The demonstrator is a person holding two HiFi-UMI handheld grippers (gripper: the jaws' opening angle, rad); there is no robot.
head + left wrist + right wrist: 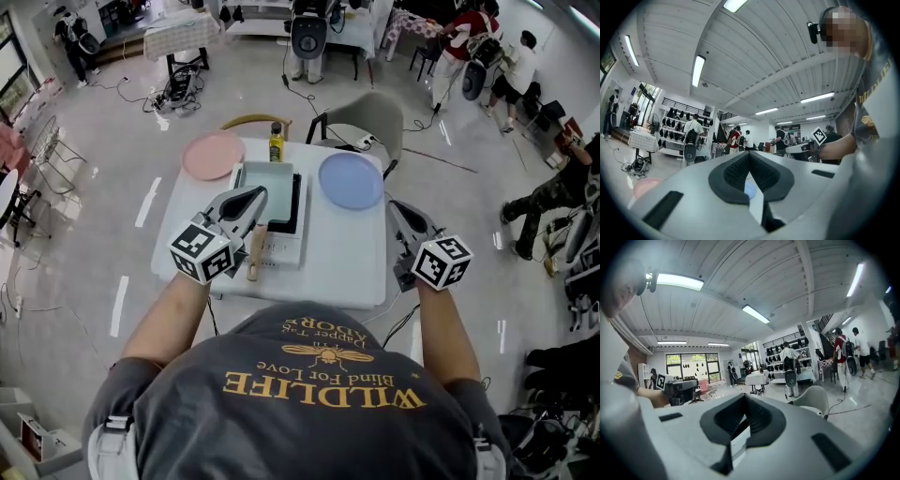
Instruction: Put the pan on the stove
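A square pan (267,187) with a pale teal inside and a wooden handle (255,253) lies on the white portable stove (286,248) in the middle of the table. The stove's dark top shows along the pan's right side. My left gripper (251,199) hovers over the pan's near left corner, just above the handle's root, shut with nothing between its jaws. In the left gripper view the left gripper (750,155) points level across the room. My right gripper (409,223) is shut and empty at the table's right edge. The right gripper (743,398) likewise looks out over the room.
A pink plate (213,155) sits at the table's far left, a blue plate (350,179) at the far right, and a yellow bottle (276,142) between them at the back edge. A chair (370,120) stands behind the white table (347,253). People stand far off.
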